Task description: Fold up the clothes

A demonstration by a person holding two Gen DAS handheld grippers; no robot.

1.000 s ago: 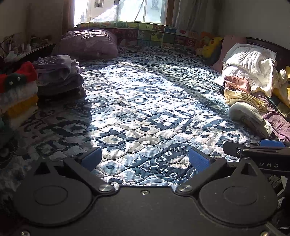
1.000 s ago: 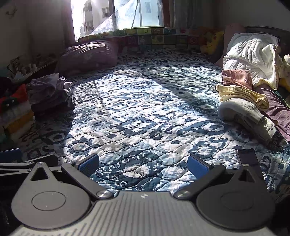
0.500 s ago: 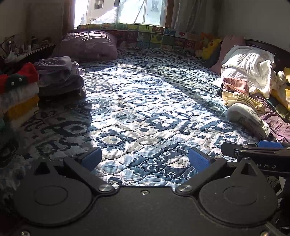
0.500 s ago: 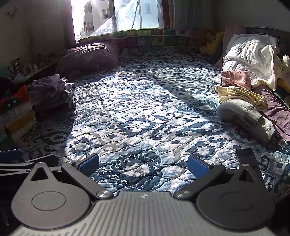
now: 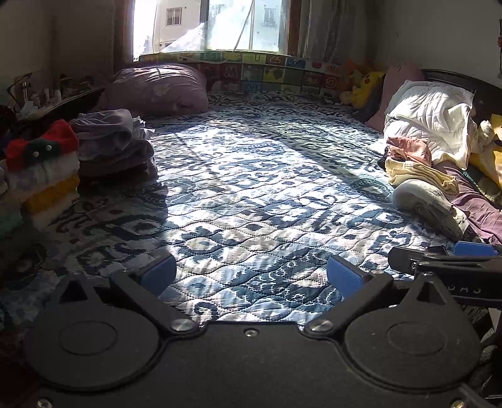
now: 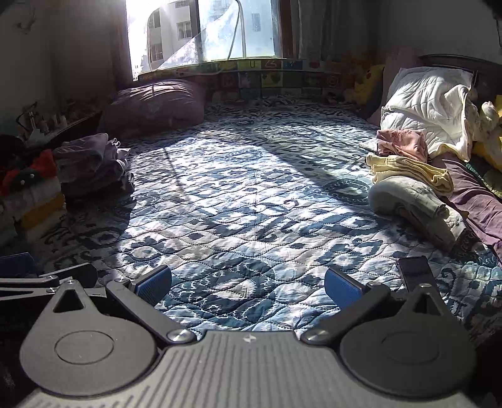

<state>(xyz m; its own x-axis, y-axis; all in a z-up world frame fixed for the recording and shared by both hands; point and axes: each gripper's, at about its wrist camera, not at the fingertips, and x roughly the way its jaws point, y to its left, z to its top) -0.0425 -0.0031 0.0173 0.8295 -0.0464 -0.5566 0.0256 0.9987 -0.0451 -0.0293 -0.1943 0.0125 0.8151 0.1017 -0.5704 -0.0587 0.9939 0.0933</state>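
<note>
Both tools hang low over the near edge of the bed (image 5: 251, 188), side by side. The left hand-held gripper (image 5: 251, 276) has its blue pads spread wide with nothing between them, only the blue-patterned quilt showing through the gap. The right hand-held gripper (image 6: 248, 284) is spread just as wide and just as empty; its tip shows at the right edge of the left wrist view.

The clothes waiting to be folded lie in a loose heap (image 6: 417, 182) along the right side of the bed, near a white duvet (image 6: 429, 106): a pink piece, a pale yellow one and a grey one, well apart from both tools. On the left side sit folded stacks (image 5: 109, 141), purple garments beside a pile topped with red. Sunlight from the window (image 5: 219, 25) falls across the quilt.
</note>
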